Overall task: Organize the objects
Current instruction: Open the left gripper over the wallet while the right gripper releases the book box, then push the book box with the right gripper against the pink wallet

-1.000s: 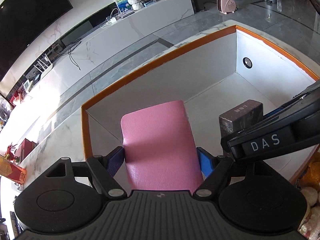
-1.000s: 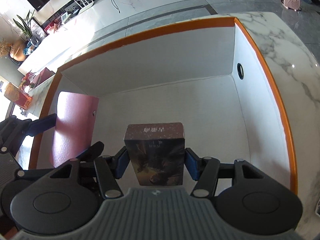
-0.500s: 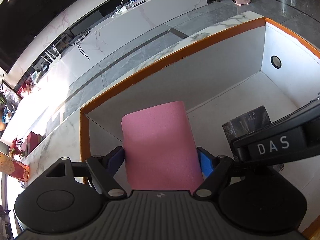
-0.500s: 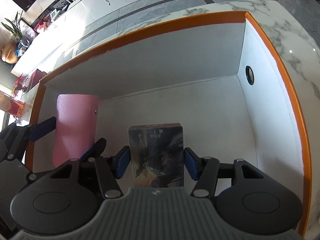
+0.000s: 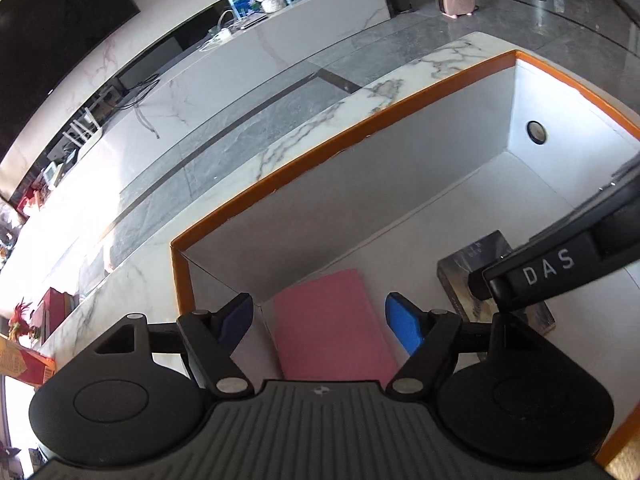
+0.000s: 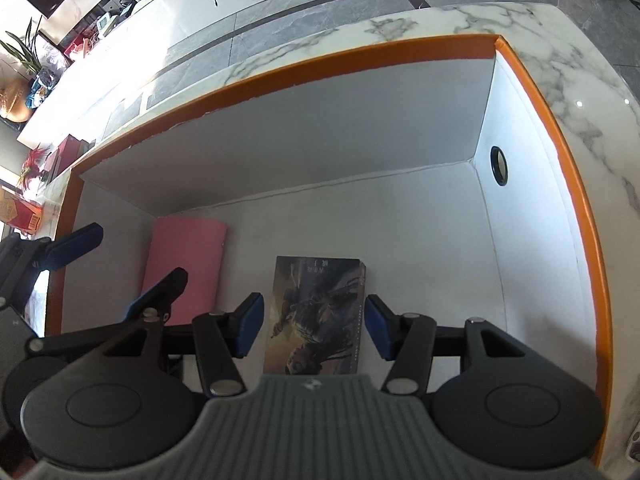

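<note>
At the bottom of the left wrist view, the left gripper [image 5: 318, 320] stands open, its blue pads clear of the pink book [image 5: 332, 324] that lies flat between them on the box floor. At lower right in that view the black body of the right gripper, lettered DAS, crosses in front of the dark illustrated book [image 5: 472, 276] and hides much of it.

In the right wrist view, the right gripper [image 6: 314, 326] is also open; its jaws have just been closing a little, with the dark illustrated book [image 6: 318, 316] lying flat between the pads and a gap visible on each side. The left gripper [image 6: 116, 264] reaches in from the lower left of this frame and covers the near end of the pink book [image 6: 188, 256].

Both books rest side by side, apart, on the floor of the white box [image 6: 360, 136] with an orange rim; a round hole [image 6: 499, 166] sits in its right wall. The box stands on a marble table [image 6: 560, 40]. Beyond it, upper left in the left wrist view, are a long white cabinet [image 5: 248, 64] and a dark television [image 5: 52, 36].
</note>
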A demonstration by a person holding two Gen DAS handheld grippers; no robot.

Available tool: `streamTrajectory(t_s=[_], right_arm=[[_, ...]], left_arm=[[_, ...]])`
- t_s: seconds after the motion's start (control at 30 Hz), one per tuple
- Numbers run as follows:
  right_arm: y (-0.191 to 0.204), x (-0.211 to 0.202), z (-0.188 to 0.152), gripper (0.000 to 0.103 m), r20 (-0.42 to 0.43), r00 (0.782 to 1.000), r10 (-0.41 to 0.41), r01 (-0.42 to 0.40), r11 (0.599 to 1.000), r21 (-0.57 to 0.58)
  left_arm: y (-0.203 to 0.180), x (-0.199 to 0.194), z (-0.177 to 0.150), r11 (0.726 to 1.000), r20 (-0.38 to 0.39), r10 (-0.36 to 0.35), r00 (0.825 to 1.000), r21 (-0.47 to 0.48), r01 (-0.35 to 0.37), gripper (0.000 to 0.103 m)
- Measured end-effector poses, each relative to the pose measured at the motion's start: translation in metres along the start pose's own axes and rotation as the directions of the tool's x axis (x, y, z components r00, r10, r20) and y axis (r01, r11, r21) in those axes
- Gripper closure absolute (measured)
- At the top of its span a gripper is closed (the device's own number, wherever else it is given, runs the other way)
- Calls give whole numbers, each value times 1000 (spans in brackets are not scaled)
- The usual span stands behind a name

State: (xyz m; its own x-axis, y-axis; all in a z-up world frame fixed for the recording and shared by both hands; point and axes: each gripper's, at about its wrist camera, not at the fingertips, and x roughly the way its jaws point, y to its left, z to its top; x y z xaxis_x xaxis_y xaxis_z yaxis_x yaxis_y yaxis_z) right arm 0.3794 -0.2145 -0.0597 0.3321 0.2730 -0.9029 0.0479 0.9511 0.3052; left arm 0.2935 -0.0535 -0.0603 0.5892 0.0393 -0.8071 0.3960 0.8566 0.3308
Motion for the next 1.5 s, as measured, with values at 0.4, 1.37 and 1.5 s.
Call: streamTrajectory(t_s=[0.4, 1.37, 1.5], right_arm=[[26, -2, -18, 22, -138, 983, -120, 62, 928, -367], [78, 33, -13, 51, -116, 977, -177, 15, 607, -794], [74, 32, -8, 49, -81, 985, -154, 38, 645, -763]], left_arm=[[-10, -34, -25, 964, 30, -66, 997, 260, 56, 15], [43, -30, -27, 983, 85, -150, 985, 121, 139, 15], [47, -26, -29, 982, 81, -162, 984, 109, 152, 16]])
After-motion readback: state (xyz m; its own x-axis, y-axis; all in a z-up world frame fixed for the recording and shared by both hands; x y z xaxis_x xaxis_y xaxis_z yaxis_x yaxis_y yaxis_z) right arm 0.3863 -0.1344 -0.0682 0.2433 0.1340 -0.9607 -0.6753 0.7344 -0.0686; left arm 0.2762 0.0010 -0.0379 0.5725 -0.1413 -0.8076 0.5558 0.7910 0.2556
